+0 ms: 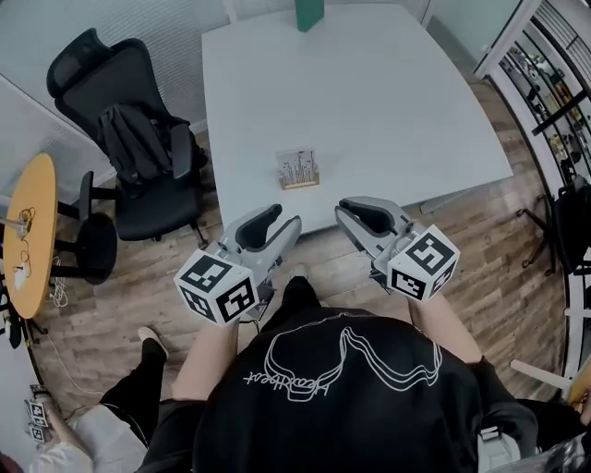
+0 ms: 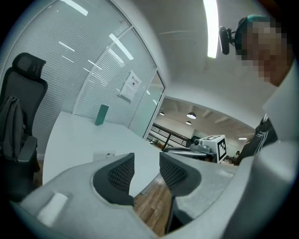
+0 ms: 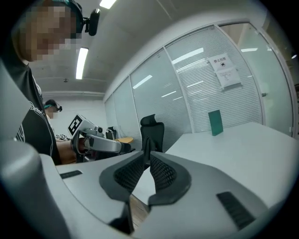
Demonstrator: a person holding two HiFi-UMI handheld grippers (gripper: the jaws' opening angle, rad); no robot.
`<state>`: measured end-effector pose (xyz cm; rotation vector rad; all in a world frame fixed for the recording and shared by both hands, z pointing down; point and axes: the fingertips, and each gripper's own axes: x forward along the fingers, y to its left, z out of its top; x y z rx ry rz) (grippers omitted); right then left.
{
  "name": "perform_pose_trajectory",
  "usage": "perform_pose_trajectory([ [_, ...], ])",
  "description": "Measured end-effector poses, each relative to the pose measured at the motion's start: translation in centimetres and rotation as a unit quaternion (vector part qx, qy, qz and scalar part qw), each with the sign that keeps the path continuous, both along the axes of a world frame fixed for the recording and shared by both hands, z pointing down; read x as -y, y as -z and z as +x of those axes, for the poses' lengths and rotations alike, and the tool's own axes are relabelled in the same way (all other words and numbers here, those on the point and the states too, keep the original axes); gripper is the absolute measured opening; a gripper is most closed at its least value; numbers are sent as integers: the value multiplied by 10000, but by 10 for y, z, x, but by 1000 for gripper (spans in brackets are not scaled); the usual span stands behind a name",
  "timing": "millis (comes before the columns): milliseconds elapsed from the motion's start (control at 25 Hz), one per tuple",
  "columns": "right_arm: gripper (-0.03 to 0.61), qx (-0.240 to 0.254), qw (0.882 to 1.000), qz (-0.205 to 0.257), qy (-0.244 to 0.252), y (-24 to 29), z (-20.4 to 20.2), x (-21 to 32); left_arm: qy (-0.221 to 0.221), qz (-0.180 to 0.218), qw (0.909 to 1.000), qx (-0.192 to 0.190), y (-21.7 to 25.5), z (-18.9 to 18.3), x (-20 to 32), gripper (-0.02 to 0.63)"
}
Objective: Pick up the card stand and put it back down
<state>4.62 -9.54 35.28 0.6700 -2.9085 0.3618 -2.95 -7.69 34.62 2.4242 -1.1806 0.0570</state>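
The card stand point(image 1: 298, 170), a small wooden base with a clear upright holder, stands near the front edge of the white table point(image 1: 369, 102). Both grippers hover in front of that edge, above the person's lap, touching nothing. My left gripper point(image 1: 283, 222) points at the stand from the lower left, its jaws apart and empty point(image 2: 146, 157). In the left gripper view the stand point(image 2: 103, 155) shows faintly beyond the left jaw. My right gripper point(image 1: 344, 209) sits right of the stand; its jaw tips point(image 3: 145, 153) nearly meet with nothing between them.
A green upright block point(image 1: 309, 13) stands at the table's far edge. A black office chair point(image 1: 138, 139) with a jacket is left of the table, with a round wooden table point(image 1: 28, 231) beyond it. Shelving point(image 1: 554, 83) lines the right side. Another person's legs point(image 1: 138, 388) show at the lower left.
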Motion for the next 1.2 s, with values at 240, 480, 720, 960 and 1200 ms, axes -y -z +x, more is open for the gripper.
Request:
perform_pose_trajectory([
  [240,9,78,9997,-5,226,21,6,-36,5,299,9995,-59,33,15,-38,135],
  [480,9,231,9974,-53,687,30,10,-74,-65,290,9992,255,33,33,-66,42],
  [720,8,673,9924,-390,957,37,11,-94,-278,511,9967,565,37,49,-82,17],
  [960,8,617,9930,-280,968,41,9,-96,-349,637,9957,578,45,53,-83,15],
  [1200,8,660,9927,-284,965,39,11,-100,-341,627,9960,530,38,54,-89,15],
])
